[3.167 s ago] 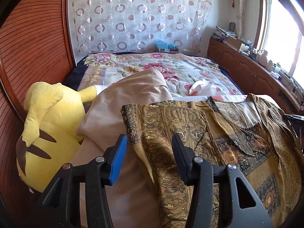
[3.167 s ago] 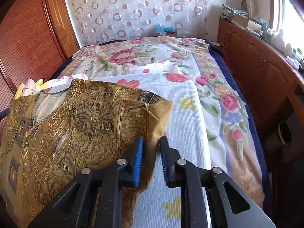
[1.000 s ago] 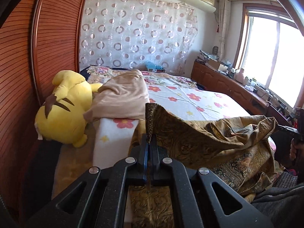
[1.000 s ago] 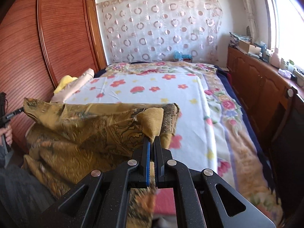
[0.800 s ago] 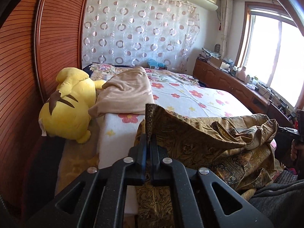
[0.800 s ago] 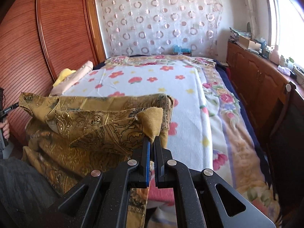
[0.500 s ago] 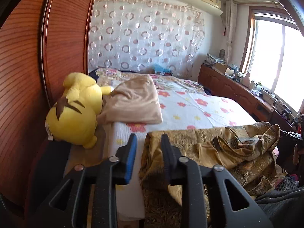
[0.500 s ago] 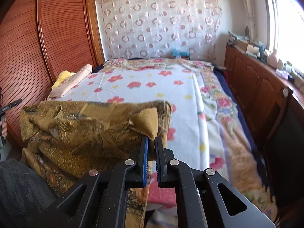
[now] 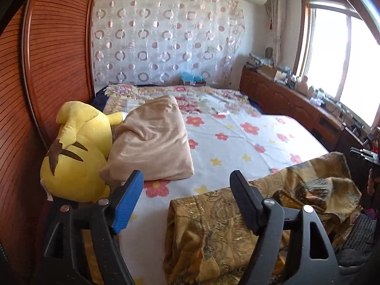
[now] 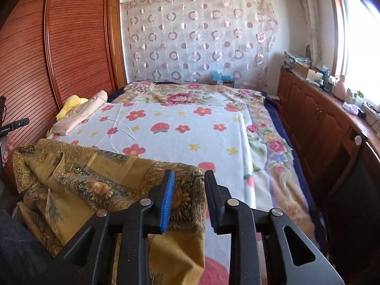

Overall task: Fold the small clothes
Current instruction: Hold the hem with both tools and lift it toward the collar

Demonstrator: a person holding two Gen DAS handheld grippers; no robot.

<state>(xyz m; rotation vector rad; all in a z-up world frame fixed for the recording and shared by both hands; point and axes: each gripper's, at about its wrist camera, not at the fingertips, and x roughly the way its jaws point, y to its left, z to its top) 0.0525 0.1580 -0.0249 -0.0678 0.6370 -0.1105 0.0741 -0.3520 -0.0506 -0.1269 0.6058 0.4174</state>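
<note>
A gold-brown patterned garment [image 9: 213,220] lies bunched along the near edge of the bed and hangs over it; it also shows in the right wrist view [image 10: 99,180]. My left gripper [image 9: 187,190] is open and empty, just above the garment's left end. My right gripper [image 10: 188,187] is open and empty, with the garment's right corner lying just beyond and below its fingers, not clamped.
A white flowered sheet [image 9: 237,140] covers the bed. A yellow plush toy [image 9: 76,152] and a beige pillow [image 9: 154,144] lie at the left by the wooden wardrobe [image 9: 47,71]. A wooden cabinet [image 10: 320,123] with clutter runs along the right under the window.
Both grippers have opened and let go of the garment, which has dropped onto the bed's near edge. Both have drawn back slightly.
</note>
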